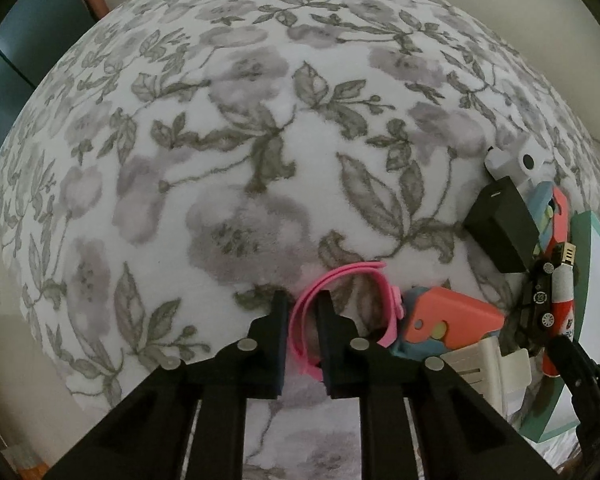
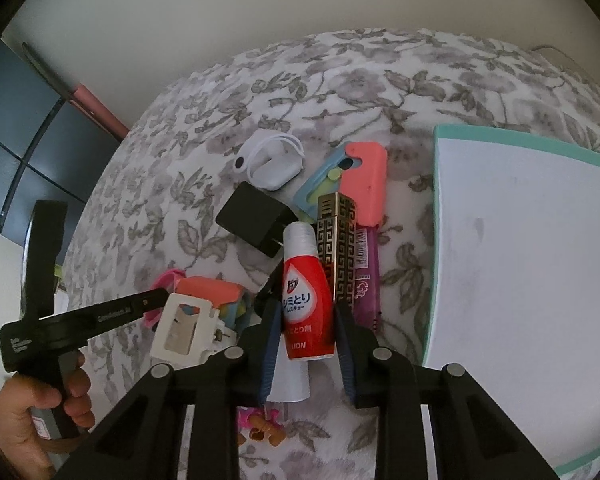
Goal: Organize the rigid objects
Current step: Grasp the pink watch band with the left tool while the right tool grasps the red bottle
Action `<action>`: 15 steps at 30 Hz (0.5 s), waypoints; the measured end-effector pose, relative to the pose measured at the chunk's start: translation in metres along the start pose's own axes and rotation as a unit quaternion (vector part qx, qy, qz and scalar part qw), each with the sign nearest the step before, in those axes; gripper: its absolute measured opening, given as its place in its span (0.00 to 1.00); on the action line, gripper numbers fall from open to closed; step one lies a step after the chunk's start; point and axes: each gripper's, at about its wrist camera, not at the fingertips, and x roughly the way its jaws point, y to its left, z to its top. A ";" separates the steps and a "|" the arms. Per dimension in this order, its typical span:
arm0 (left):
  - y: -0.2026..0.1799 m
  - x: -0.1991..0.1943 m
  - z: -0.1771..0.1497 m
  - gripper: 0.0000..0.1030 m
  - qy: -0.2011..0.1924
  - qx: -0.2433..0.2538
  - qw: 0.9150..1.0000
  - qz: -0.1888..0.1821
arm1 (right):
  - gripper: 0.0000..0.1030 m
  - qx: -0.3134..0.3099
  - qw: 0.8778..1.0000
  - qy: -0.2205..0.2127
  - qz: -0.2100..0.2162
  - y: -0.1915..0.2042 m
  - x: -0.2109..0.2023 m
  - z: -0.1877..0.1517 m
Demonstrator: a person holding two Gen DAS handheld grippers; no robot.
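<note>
1. My left gripper (image 1: 302, 312) points steeply down at the flowered blanket (image 1: 228, 128). Its jaws are nearly together and pinch one side of the pink band (image 1: 342, 276), a looped strap lying on the blanket at the near left edge of the clutter.
2. Just right of the band lies a coral and blue folding toy (image 1: 448, 318), with a white clip (image 1: 480, 360) touching its near side.
3. My right gripper (image 2: 308, 320) has its jaws drawn in on the red stain-remover bottle (image 2: 306, 300); both pads press its sides, the grey cap pointing away from me.
4. Beside the bottle on the right lies a gold patterned case (image 2: 338, 240), and beyond that a purple packet (image 2: 366, 268).
5. Farther off sit a black charger (image 2: 254, 218), a white earbud case (image 2: 274, 158) with its cable wound round it, and another coral and blue toy (image 2: 364, 184).
6. A white tray with a teal rim (image 2: 438, 200) lies to the right of the heap, touching none of it as far as I can tell.
7. In the right wrist view, a hand (image 2: 32, 420) at the near left grips the left tool's handle.
8. Something pink and brown (image 2: 260, 426) shows beneath my right gripper; it is too hidden to name.
</note>
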 end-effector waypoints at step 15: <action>-0.007 -0.047 0.006 0.08 -0.054 -0.010 0.998 -0.038 | 0.27 0.006 0.999 -0.026 0.028 -0.009 -0.032 0.003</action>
